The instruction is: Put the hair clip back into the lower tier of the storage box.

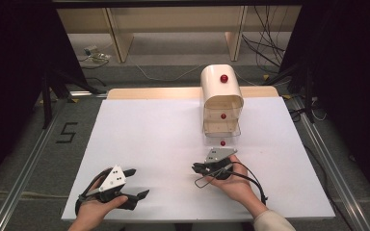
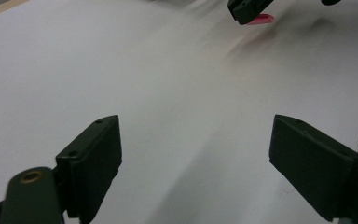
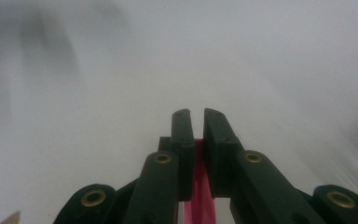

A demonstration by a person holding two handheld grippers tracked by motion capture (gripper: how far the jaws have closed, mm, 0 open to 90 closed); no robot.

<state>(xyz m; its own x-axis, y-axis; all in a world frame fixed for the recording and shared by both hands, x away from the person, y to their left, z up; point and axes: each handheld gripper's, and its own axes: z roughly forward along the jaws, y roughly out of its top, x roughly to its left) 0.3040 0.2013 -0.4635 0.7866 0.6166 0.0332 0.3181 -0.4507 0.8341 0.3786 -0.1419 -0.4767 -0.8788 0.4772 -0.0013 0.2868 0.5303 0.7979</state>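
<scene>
My right gripper [image 1: 195, 168] lies low over the white table near the front middle, pointing left. Its jaws are shut on a thin pink strip [image 3: 198, 189], which shows between the pads in the right gripper view [image 3: 198, 115]. In the left gripper view that gripper's tip [image 2: 245, 9] appears far off, with the pink strip [image 2: 262, 18] sticking out beneath it. My left gripper [image 1: 139, 182] rests at the front left, open wide [image 2: 196, 154], with bare table between its jaws.
A cream drawer cabinet [image 1: 221, 94] with red knobs [image 1: 224, 78] stands at the back of the white table [image 1: 154, 130], just beyond my right hand. Dark stands and cables flank the table on both sides.
</scene>
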